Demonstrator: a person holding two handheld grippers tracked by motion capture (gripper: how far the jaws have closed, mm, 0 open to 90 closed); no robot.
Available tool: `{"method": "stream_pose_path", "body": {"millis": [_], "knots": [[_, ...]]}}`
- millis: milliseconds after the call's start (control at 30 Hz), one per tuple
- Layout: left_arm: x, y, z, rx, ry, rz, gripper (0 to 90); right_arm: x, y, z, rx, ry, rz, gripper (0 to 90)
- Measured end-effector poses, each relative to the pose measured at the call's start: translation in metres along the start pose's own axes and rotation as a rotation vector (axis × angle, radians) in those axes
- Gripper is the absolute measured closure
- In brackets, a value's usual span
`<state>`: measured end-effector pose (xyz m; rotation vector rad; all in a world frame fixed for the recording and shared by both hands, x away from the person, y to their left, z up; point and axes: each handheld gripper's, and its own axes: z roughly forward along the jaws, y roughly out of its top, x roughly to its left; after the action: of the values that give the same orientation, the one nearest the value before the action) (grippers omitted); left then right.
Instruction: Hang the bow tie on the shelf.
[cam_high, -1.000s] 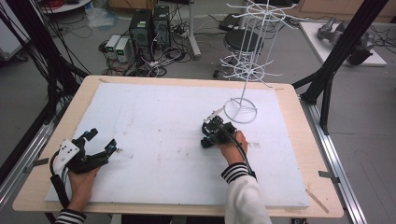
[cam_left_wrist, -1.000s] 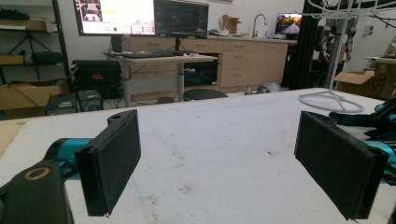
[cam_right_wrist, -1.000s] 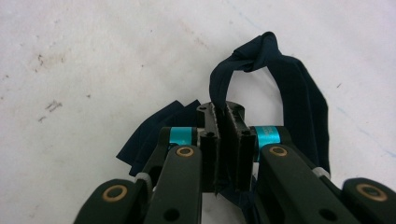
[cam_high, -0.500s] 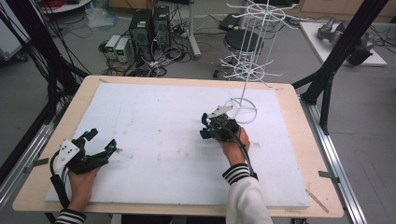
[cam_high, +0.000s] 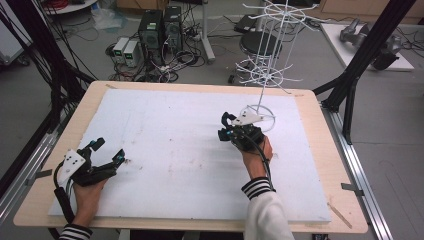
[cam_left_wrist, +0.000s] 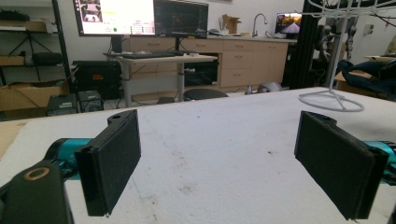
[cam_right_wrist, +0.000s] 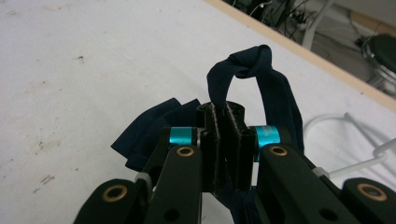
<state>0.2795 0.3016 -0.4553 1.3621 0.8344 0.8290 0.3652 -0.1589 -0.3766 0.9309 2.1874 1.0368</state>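
Note:
My right gripper (cam_high: 226, 129) is at the centre-right of the white board (cam_high: 170, 125), just in front of the white wire rack's ring base (cam_high: 261, 118). In the right gripper view my right gripper (cam_right_wrist: 224, 122) is shut on a dark blue cloth (cam_right_wrist: 268, 79). A loop of the cloth arches above the jaws and more of it bunches underneath. My left gripper (cam_high: 109, 148) rests at the board's near left corner. It is open, and in the left gripper view nothing lies across my left gripper (cam_left_wrist: 219, 158), only bare board.
The tall wire rack (cam_high: 272, 55) rises at the back right of the table; its base (cam_left_wrist: 330, 100) and wires (cam_right_wrist: 336, 122) are close to my right gripper. A wooden rim (cam_high: 310, 100) borders the board. Black frame posts, computers and cables stand beyond the table.
My right gripper has shifted a little farther from the person, toward the rack's base, still holding the cloth. My left gripper has stayed put.

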Motion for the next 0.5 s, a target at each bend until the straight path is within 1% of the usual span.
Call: {"method": "stream_pose_path", "body": {"millis": [33,67,167,267,300,433,500], "knots": [[0.0,0.0,0.0,0.0,-0.001,-0.002,14.9,0.0,0.001,-0.003,-0.012,-0.015,-0.002,84.9],[0.0,0.0,0.0,0.0,0.0,0.0,14.9,0.0,0.001,-0.003,-0.012,-0.015,-0.002,84.9],[0.0,0.0,0.0,-0.001,0.001,-0.001,14.9,-0.002,0.001,-0.008,-0.042,-0.021,0.011,84.9],[0.0,0.0,0.0,0.0,0.001,-0.001,15.0,-0.003,0.002,-0.014,-0.073,-0.027,0.009,84.9],[0.0,0.0,0.0,0.0,0.001,-0.002,15.0,-0.004,0.002,-0.018,-0.088,-0.039,0.008,84.9],[0.0,0.0,0.0,0.0,0.001,-0.001,15.0,-0.005,0.002,-0.023,-0.103,-0.046,0.008,84.9],[0.0,0.0,0.0,0.001,0.001,-0.002,14.9,-0.007,0.002,-0.026,-0.12,-0.045,0.02,84.9]]}}
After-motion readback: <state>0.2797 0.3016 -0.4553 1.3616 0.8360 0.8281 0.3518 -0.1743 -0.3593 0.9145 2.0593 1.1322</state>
